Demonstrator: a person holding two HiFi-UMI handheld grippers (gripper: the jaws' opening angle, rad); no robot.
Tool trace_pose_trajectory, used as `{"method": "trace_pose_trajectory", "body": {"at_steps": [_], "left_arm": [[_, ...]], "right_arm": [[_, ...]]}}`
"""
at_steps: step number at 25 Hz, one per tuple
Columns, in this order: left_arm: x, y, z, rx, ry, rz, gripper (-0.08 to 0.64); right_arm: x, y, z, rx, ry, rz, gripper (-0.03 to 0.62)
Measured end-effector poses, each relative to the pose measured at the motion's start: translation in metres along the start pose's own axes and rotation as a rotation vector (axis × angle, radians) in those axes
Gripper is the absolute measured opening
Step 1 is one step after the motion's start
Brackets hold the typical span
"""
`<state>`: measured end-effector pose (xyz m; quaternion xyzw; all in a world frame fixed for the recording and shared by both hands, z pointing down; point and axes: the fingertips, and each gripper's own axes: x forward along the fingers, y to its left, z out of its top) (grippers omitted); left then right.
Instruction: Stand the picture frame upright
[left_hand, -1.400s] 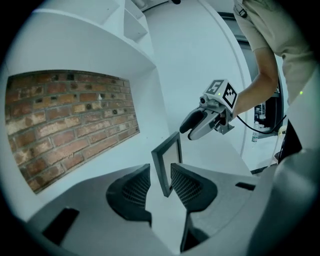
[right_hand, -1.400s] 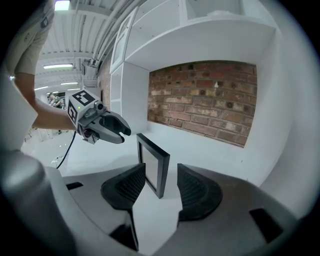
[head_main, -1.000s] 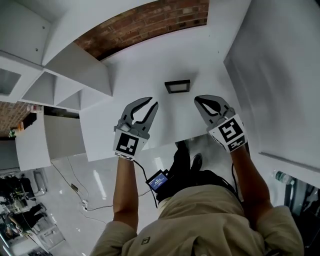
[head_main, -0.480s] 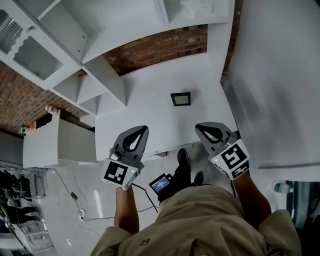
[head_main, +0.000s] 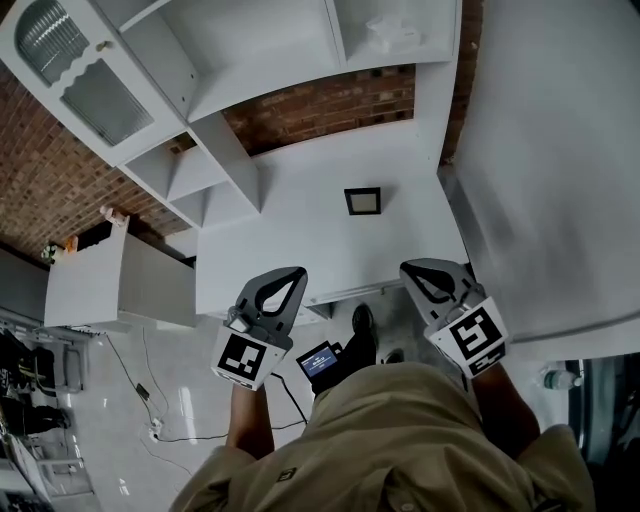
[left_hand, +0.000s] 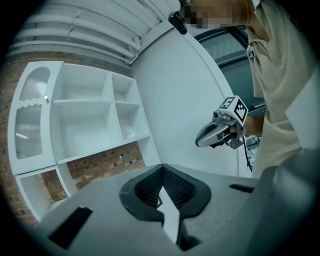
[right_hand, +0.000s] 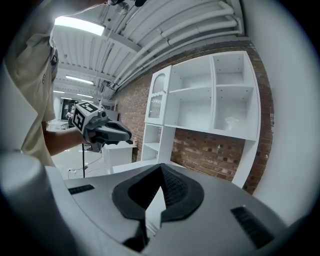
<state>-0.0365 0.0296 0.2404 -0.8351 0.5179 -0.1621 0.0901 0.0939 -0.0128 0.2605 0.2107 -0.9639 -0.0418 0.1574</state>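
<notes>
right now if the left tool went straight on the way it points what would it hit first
Likely the brick wall under the shelves, past the table; depth is unclear. The picture frame lies right of the line of the left tool.

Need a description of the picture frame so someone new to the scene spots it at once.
Start at the white table in front of the brick wall. Toward its far right part lies the picture frame, apparently flat: a small dark rectangle with a grey centre, the only dark thing on the white top.
</notes>
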Motion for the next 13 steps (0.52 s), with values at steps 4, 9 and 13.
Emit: {"method": "trace_pose_trajectory", "body": {"at_steps": [4, 9, 13], "left_arm": [[-0.007, -0.004, 0.003, 0.002, -0.016, 0.003, 0.006], [-0.018, -0.005, 0.001, -0.001, -0.017, 0.018, 0.006], [-0.03, -0.004, -0.001, -0.008, -0.018, 0.027, 0.006]], "right_arm": [[-0.006, 0.006, 0.0, -0.003, 0.006, -0.005, 0.002], [-0.008, 0.012, -0.003, -0.005, 0.013, -0.008, 0.002], [-0.006, 0.018, -0.001, -0.005, 0.019, -0.007, 0.002]]}}
